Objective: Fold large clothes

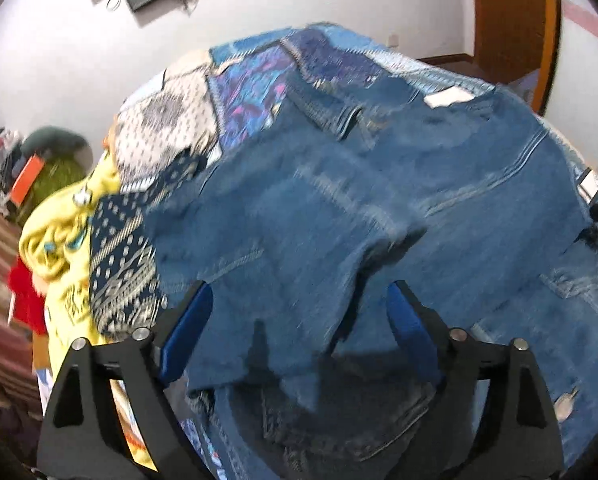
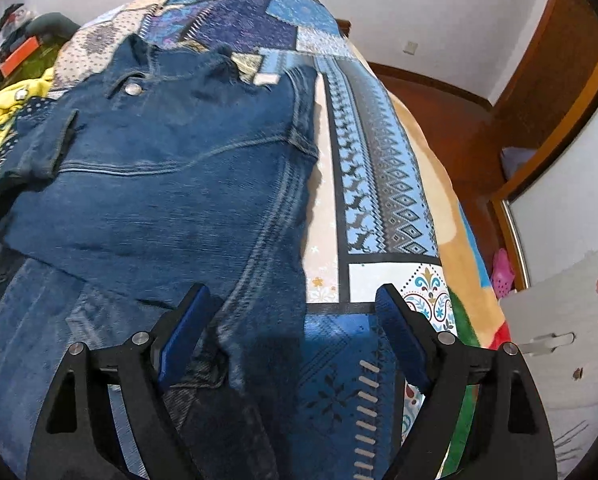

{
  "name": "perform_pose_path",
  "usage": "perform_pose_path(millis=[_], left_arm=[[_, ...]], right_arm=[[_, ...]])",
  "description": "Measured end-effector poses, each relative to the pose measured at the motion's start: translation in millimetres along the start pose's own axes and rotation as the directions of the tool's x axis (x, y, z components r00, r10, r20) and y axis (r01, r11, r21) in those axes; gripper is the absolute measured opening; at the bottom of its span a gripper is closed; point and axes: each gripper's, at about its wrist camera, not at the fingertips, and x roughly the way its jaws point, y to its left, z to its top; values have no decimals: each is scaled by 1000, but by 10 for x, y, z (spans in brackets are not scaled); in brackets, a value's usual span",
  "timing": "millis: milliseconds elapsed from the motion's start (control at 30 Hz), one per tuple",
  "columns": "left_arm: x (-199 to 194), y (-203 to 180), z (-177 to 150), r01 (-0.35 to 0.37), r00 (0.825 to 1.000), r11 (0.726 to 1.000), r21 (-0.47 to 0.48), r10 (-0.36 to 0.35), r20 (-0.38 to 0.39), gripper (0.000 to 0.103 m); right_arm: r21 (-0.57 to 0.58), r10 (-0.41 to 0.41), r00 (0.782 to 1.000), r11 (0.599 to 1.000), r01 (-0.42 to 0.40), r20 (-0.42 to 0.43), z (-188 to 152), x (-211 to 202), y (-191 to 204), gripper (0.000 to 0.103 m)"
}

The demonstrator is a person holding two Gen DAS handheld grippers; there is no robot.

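The left gripper (image 1: pixel 299 312) stands released, its blue-padded jaws spread wide over a folded-in flap of the blue denim jacket (image 1: pixel 379 208), with cloth lying below the gap but nothing pinched. The right gripper (image 2: pixel 295 316) is likewise released, jaws apart above the jacket's right-hand side seam, where denim meets the blue-and-white patchwork bedspread (image 2: pixel 379 184). The jacket lies spread flat across the middle of the bed, collar and metal button toward the far edge, hem toward the cameras; that flat lay is presumably what lets each side be folded inward cleanly. A side panel or sleeve seems already turned onto the body, so the fold looks partly done. A crumpled yellow garment (image 1: pixel 55 240) sits at the bed's left edge, clear of the working area, likely waiting its turn.
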Motion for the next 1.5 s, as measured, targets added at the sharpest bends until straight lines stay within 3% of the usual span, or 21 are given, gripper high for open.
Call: perform_pose_path(millis=[133, 233, 400, 500, 600, 767, 900, 1000, 1100, 1267, 1400, 1500], left_arm=[[212, -158, 144, 18, 999, 998, 55, -16, -38, 91], [468, -215, 191, -13, 994, 999, 45, 18, -106, 91], [456, -118, 227, -61, 996, 998, -17, 60, -69, 91], [335, 96, 236, -90, 996, 993, -72, 88, -31, 91], [172, 461, 189, -99, 995, 982, -160, 99, -6, 91], [48, 1117, -116, -78, 997, 944, -319, 74, -27, 91], [181, 1406, -575, -125, 987, 920, -371, 79, -137, 91], [310, 1495, -885, -162, 971, 910, -382, 78, -226, 91], [210, 1510, -967, -111, 979, 899, -424, 26, -201, 91], [-70, 1387, -551, 4, 997, 903, -430, -35, -65, 91], [-51, 1148, -219, 81, 996, 917, -392, -92, -12, 92], [88, 900, -62, 104, 992, 928, -357, -122, -26, 92]], right_arm=[[-10, 31, 999, 999, -31, 34, 1, -159, 64, 82], [-21, 42, 998, 999, -41, 54, 15, -221, 118, 82], [-39, 24, 999, 999, -22, 38, 16, -108, 140, 82], [-46, -13, 1000, 999, 13, -12, 17, 66, 130, 82], [-41, 2, 999, 999, -3, -42, -1, 176, 108, 82], [-34, 0, 999, 999, -2, -43, 2, 173, 103, 82], [-45, -10, 999, 999, 8, -44, -6, 160, 153, 82], [-57, -14, 999, 998, 11, -49, -37, 139, 202, 82], [-79, -25, 999, 997, 22, -46, -63, 101, 259, 82], [-83, -25, 1000, 996, 23, -17, -58, -20, 339, 82], [-61, -4, 1000, 998, 5, 18, -26, -132, 378, 82], [-60, 6, 999, 998, -4, 44, -13, -191, 413, 82]])
